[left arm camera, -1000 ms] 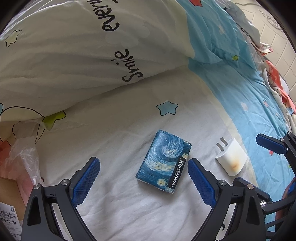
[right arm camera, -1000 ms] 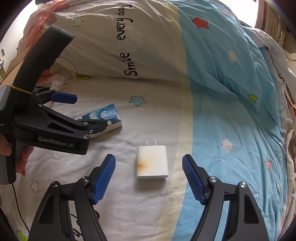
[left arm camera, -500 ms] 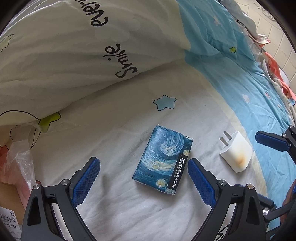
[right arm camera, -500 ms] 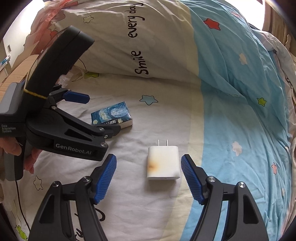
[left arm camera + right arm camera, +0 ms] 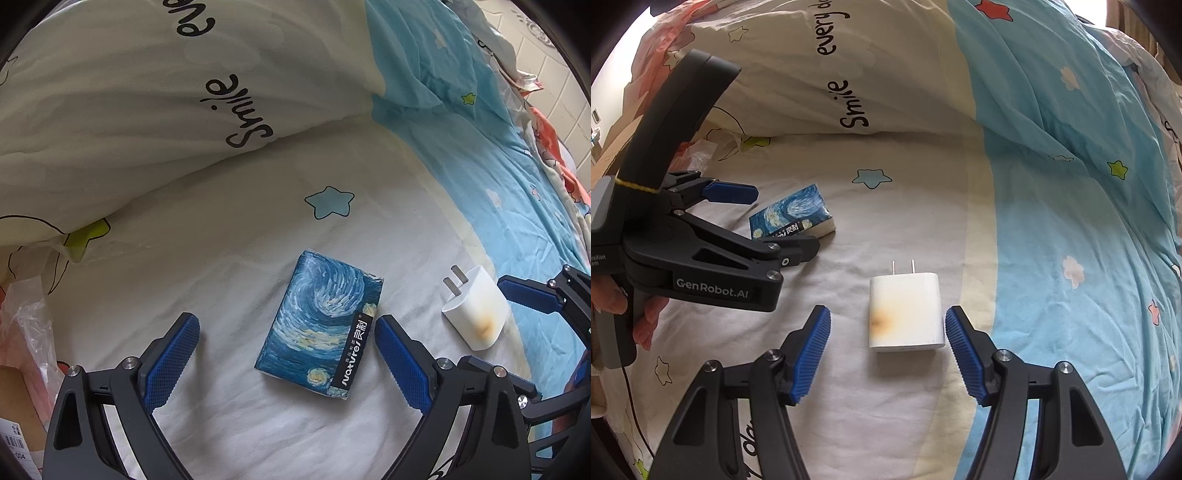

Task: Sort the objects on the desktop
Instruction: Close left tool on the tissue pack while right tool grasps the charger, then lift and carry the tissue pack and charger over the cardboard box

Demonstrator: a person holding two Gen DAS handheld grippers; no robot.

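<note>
Closing around the white charger [image 5: 905, 312], the right claw [image 5: 886, 350] straddles it without touching, pads beside its flat sides. Light, stiff and smooth, it should be pinched mid-body, clear of the prongs. The left claw [image 5: 288, 356] gapes wide over the tissue pack [image 5: 323, 321], soft and squashy, on the bed [image 5: 229, 258].

A folded quilt [image 5: 155, 110] printed "Smile" is heaped on the bed [image 5: 229, 266]. A crumpled plastic bag [image 5: 26, 325] is tucked beside the quilt's lower edge.
</note>
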